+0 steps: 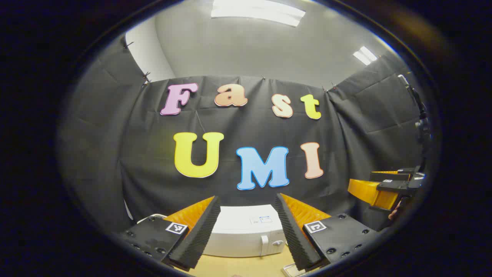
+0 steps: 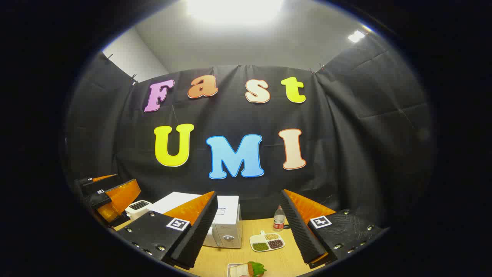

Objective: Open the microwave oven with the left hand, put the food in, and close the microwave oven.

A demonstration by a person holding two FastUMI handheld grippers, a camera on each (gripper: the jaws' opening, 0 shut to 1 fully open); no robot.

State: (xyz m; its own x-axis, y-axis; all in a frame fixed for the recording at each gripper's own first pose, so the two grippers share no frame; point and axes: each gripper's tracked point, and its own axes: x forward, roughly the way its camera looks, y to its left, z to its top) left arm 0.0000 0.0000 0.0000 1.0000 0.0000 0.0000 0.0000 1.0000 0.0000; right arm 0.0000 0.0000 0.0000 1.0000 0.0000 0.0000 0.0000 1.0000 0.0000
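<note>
We hold the left gripper (image 1: pixel 248 227) level, jaws spread and empty, with the microwave (image 1: pixel 246 234) straight ahead between its fingers, door shut. Our right gripper (image 2: pixel 248 227) hangs likewise agape; the food (image 2: pixel 251 268) lies just below it, the microwave ahead-left.

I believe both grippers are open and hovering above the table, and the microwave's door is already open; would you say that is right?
Not quite: in the right gripper view the microwave is closed, its door flush. The left gripper and right gripper are indeed open above the table.
</note>
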